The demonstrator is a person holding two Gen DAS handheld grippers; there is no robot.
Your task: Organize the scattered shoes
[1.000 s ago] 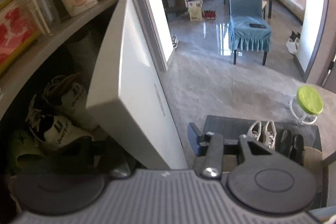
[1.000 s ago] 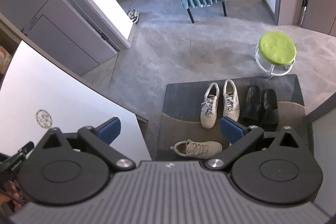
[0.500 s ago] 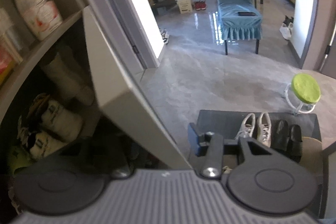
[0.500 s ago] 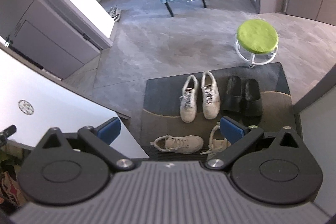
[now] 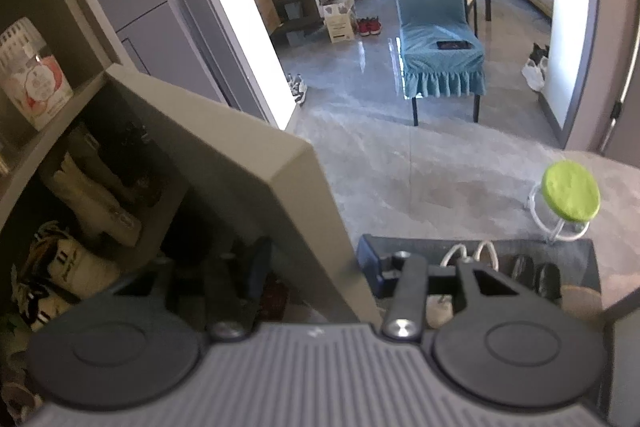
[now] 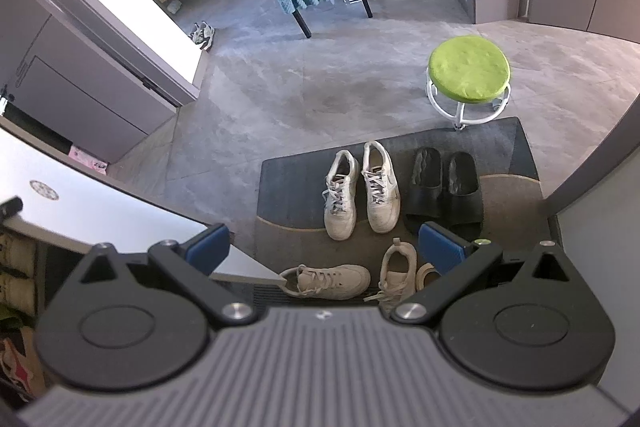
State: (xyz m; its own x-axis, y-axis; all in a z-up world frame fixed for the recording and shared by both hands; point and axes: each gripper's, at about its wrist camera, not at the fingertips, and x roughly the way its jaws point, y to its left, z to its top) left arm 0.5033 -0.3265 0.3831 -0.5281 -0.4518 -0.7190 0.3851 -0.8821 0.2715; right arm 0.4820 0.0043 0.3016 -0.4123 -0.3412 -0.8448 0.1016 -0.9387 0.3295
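Left side: shoe cabinet [image 5: 100, 187] with door [image 5: 248, 163] swung open, several sneakers and boots stacked on the shelves inside. Left gripper [image 5: 308, 263] straddling the door's lower edge, one finger inside the cabinet, the other outside; gap fairly wide, whether the pads press the panel cannot tell (looks like door handling rather than shoe handling).

Centre, on the doormat [image 6: 288, 179]: white sneaker pair [image 6: 362, 191] parallel, toes pointing away, touching side by side. Black slides [image 6: 444, 187] just beside them to the right, also paired and aligned. Nearer the camera: beige sneaker on its side [image 6: 326, 281], lying crosswise by the door's corner, and second beige sneaker [image 6: 396, 273] toe-away, not matched with its mate. A third pale shape at the right finger's base, too hidden to name.

Right gripper [image 6: 322, 251] spread wide, holding nothing, hovering above the beige pair; crosswise sneaker sits roughly between the fingertips but well below them, second one nearer the right finger.

Judgement: two pairs lie sorted, beige pair lies loose, so step in hand likely that pair. Next move calls for lowering over one beige shoe, grip across the collar, then either alignment on the mat or a shelf slot (cabinet open suggests the latter).
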